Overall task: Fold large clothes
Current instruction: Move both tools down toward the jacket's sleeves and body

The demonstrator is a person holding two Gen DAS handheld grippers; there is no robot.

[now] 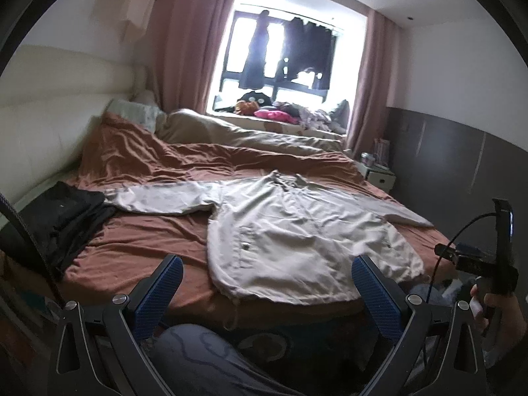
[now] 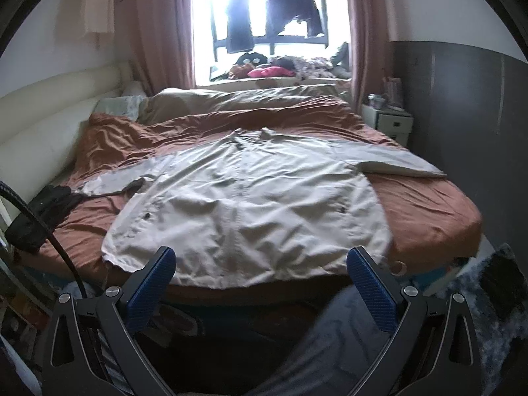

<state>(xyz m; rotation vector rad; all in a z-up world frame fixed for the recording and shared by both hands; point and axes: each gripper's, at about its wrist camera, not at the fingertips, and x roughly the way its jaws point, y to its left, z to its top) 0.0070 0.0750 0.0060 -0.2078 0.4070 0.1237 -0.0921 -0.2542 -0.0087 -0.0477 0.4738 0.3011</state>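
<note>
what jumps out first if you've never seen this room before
The pale beige jacket spread flat, sleeves out, across the rust-orange bedsheet takes the eye first, its hem at the near edge of the bed. Behind it the bright window glares, with dark clothes hanging in it. Both the left gripper and the right gripper hang open, short of the jacket, and a black garment lies at the bed's left.

The beige shirt (image 2: 250, 204) is matt, creased cloth; the rust bed sheet (image 2: 425, 204) wrinkled cloth. Hand-held gripper fingers (image 1: 376, 292) carry ribbed blue pads.
</note>
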